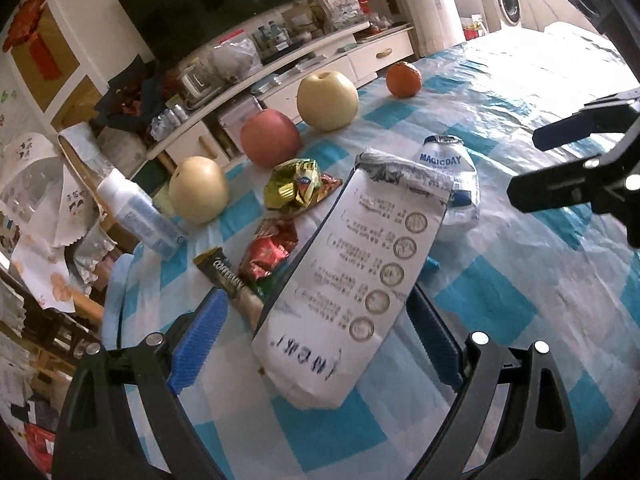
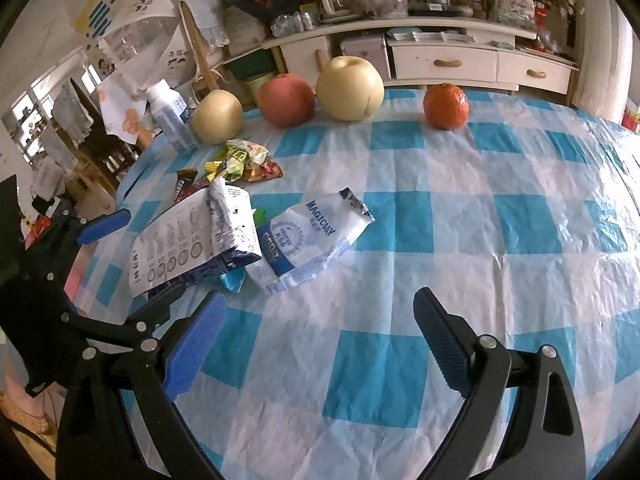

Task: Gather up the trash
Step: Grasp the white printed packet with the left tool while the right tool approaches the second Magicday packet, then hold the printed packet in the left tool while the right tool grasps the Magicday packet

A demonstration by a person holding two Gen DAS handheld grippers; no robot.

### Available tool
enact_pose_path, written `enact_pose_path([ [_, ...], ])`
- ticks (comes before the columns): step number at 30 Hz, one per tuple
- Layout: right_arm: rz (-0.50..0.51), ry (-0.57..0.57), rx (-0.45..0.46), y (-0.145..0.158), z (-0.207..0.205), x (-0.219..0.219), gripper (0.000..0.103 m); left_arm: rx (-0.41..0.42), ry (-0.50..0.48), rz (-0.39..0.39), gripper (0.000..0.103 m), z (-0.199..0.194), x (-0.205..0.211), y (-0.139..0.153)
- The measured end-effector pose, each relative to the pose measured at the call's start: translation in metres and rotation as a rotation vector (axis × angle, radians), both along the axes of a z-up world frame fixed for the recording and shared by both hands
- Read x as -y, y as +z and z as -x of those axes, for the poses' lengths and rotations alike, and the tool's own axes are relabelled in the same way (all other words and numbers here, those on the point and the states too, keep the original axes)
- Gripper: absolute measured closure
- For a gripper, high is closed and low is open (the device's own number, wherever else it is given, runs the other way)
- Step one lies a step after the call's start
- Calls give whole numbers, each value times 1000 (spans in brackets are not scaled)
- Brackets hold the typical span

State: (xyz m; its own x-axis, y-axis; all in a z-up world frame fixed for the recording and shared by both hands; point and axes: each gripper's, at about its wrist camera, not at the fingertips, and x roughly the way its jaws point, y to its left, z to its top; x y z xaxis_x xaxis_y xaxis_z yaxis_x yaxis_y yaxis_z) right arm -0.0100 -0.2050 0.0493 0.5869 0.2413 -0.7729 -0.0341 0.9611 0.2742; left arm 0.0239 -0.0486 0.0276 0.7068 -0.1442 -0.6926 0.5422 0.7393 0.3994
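Hiding most of the coffee sachet (image 1: 228,280), the printed carton (image 1: 352,280) lies flat.

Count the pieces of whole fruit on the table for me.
4, in a row along the far edge: small pear by the bottle, red apple, large pear, orange set apart at the right end. None seems hidden.

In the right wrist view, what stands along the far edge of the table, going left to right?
White bottle → small yellow pear → red apple → large yellow pear → orange.
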Motion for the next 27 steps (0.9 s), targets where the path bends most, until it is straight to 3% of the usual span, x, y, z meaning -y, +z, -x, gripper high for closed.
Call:
enact_pose_path([
  [7, -15, -23, -20, -6, -7, 2, 9, -21, -14, 36, 12, -8, 10, -1],
  [12, -23, -24, -21, -7, -10, 1, 9, -76, -35, 56, 26, -8, 14, -5],
  [16, -33, -19, -18, -6, -11, -1, 9, -106, -28, 73, 30, -8, 12, -6],
  [21, -29, -21, -20, -7, -12, -1, 9, -152, 10, 110, 35, -9, 5, -4],
  [27, -24, -30, -30, -12, -16, 0, 9, -205, 111, 218, 37, -15, -18, 2],
])
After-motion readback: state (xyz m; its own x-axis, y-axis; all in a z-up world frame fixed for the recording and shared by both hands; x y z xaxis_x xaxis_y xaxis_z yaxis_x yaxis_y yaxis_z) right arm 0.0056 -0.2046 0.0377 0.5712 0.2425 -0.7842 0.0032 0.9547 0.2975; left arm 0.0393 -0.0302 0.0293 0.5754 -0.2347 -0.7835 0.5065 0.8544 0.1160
